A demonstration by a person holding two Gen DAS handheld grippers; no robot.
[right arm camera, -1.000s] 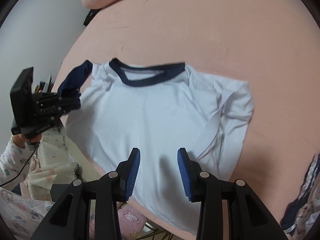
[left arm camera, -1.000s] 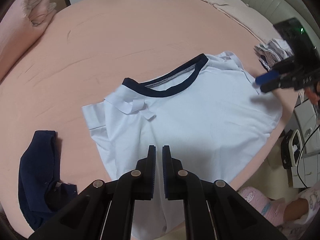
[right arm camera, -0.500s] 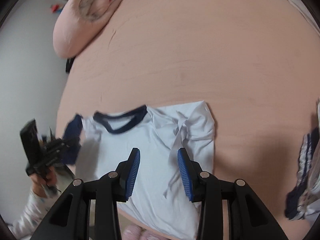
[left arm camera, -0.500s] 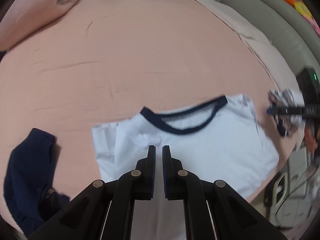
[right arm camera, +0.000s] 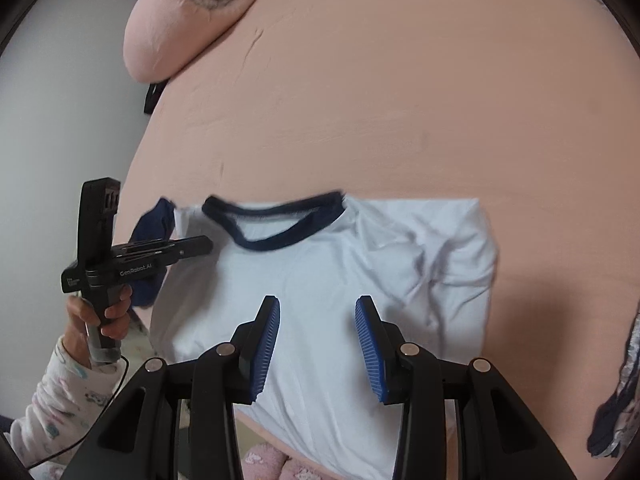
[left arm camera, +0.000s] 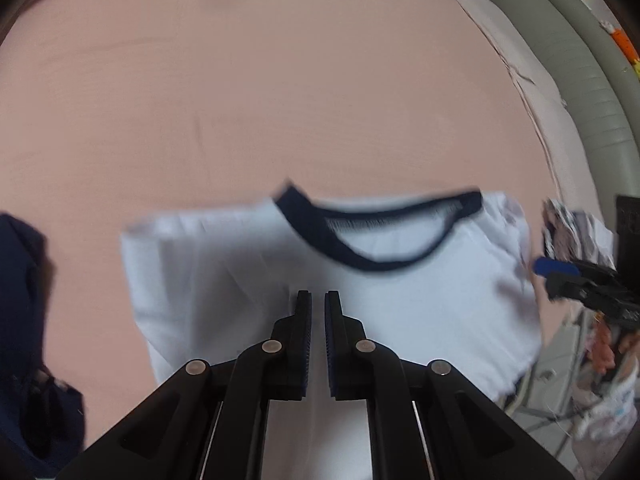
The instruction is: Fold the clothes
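Observation:
A white T-shirt (left arm camera: 420, 300) with a navy collar (left arm camera: 380, 264) lies face up on the pink bed (left arm camera: 280, 100), sleeves tucked in and hem hanging over the near edge. My left gripper (left arm camera: 318, 300) hovers shut over the chest just below the collar, with no cloth between its pads. My right gripper (right arm camera: 317, 304) stands open above the T-shirt (right arm camera: 340, 280) at mid-body, with nothing between its blue pads. The right wrist view shows the left gripper (right arm camera: 200, 245) in a person's hand (right arm camera: 104, 312), tips beside the shirt's left shoulder. The right gripper (left arm camera: 560, 274) shows at the shirt's right edge.
A dark navy garment (left arm camera: 24, 300) lies left of the shirt, also seen as the navy garment (right arm camera: 154, 232). A patterned folded garment (left arm camera: 576, 232) sits at the right. A pink pillow (right arm camera: 192, 12) lies at the far end. A grey padded bed frame (left arm camera: 580, 60) borders the bed.
The left gripper has come down closer to the shirt and rolled, so the collar now looms larger. The right gripper tipped up, then back over the shirt. Neither gripper's jaws changed.

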